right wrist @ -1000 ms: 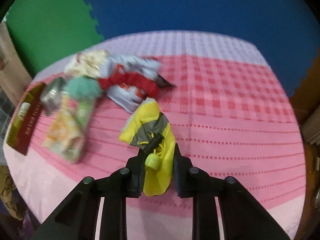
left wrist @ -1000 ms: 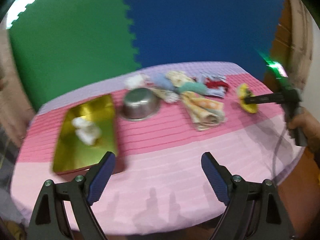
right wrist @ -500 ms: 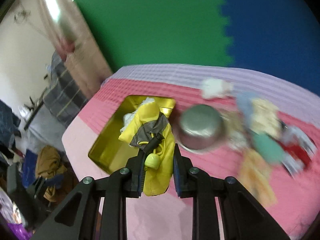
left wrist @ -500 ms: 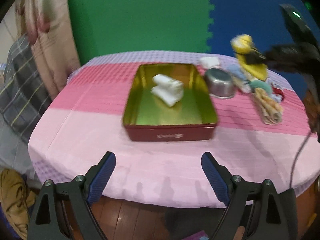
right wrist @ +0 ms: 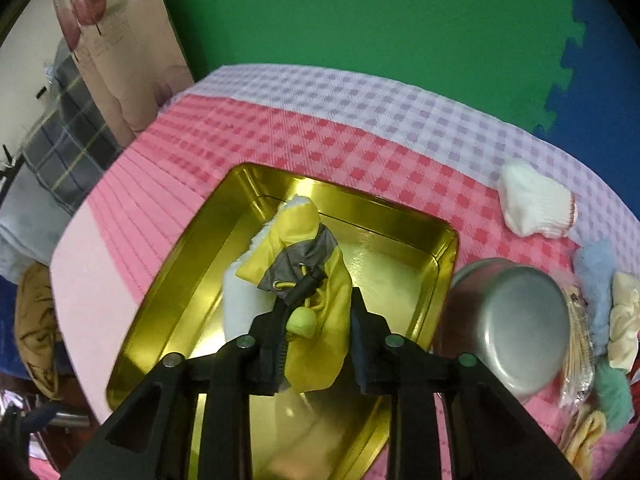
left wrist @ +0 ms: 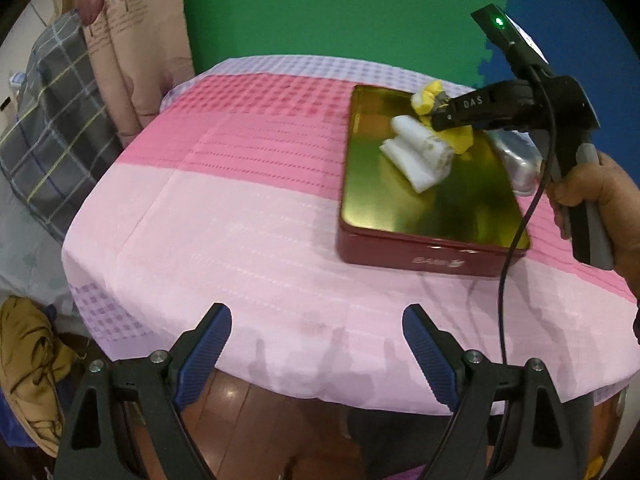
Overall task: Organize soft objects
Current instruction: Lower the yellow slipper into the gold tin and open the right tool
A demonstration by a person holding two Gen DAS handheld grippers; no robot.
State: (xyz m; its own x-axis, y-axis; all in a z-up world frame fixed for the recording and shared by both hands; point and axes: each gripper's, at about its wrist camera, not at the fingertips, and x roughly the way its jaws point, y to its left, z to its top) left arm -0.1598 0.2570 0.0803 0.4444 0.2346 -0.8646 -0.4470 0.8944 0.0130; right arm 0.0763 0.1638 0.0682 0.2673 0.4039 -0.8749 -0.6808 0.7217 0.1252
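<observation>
My right gripper [right wrist: 316, 312] hangs over the gold tin [right wrist: 180, 280] with the yellow and grey pouch [right wrist: 312, 248] between its fingers. Its jaws are opening, and the pads still touch the pouch's sides. A white rolled cloth [right wrist: 240, 300] lies in the tin under the pouch. The left wrist view shows the same pouch [left wrist: 428, 98] at the right gripper's tip [left wrist: 440, 118], above the white roll [left wrist: 420, 156] in the red-walled tin [left wrist: 420, 248]. My left gripper [left wrist: 316, 320] is open and holds nothing, near the table's front edge.
A steel bowl [right wrist: 516, 320] stands right of the tin. A white glove [right wrist: 532, 204], blue fluff [right wrist: 596, 268], a cream scrunchie [right wrist: 624, 320] and a green piece [right wrist: 612, 392] lie further right. A hand [left wrist: 592, 196] holds the right gripper. Plaid fabric [left wrist: 52, 120] lies left of the table.
Both views swung left, from the pile of soft things to the tin. The right gripper carried the yellow pouch over the tin, and its fingers now stand slightly wider. The left gripper stayed open.
</observation>
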